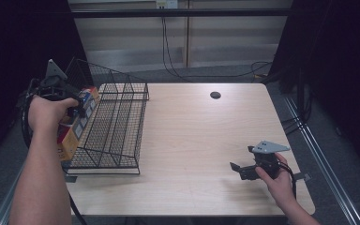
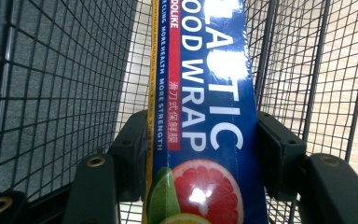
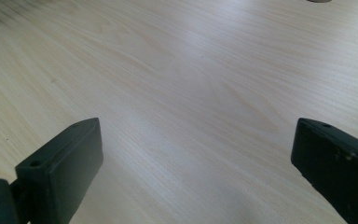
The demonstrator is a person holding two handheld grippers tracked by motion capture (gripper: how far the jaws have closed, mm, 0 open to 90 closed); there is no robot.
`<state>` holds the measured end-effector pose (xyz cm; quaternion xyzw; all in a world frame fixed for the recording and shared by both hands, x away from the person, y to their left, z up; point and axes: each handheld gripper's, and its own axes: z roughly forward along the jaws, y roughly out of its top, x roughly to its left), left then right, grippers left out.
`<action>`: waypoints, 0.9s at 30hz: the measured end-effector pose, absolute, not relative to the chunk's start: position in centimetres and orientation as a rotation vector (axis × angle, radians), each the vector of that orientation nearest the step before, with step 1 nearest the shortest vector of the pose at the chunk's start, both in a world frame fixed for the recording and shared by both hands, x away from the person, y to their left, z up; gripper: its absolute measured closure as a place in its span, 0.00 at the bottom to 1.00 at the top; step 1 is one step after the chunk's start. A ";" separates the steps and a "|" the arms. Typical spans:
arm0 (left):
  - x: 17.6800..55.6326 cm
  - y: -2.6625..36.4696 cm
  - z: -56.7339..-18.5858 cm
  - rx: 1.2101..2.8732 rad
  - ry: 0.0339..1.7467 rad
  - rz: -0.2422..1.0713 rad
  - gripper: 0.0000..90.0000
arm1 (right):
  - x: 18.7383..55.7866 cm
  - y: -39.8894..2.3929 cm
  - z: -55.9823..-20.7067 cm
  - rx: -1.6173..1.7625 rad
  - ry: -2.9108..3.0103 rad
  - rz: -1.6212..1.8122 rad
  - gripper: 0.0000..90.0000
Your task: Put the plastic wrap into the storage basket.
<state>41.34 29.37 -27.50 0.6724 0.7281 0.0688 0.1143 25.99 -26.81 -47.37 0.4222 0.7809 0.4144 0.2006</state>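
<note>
Left gripper (image 1: 77, 105), at the table's near-left edge: jaws clamped on the two long sides of a blue plastic food wrap box (image 2: 205, 116), which runs straight ahead of the jaws, lengthwise. In the high view the box (image 1: 72, 131) lies against the outer left wall of the black wire basket (image 1: 117, 126); from the left gripper view, mesh stands on both sides of the box, so whether it is inside the basket or just outside its wall cannot be told.

Right gripper (image 3: 196, 154), resting low over the bare wooden table (image 1: 192, 136) near the right front corner: jaws spread wide, nothing between them, well apart from the basket.

Likely hazards, judged from this position:
- The glossy carton may slide between the pads if the grip loosens, since the hold sits near one end and most of the length hangs ahead of the jaws.
- A corner of the box may catch in the mesh beside the jaws and twist it out of line.
- A push against the wall could shift the light basket, as the right gripper (image 1: 243, 169) is not steadying it.
</note>
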 end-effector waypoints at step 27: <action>42.4 28.0 -27.0 1.875 2.115 0.281 0.41 | 26.0 -26.7 -47.4 1.184 2.185 1.165 0.02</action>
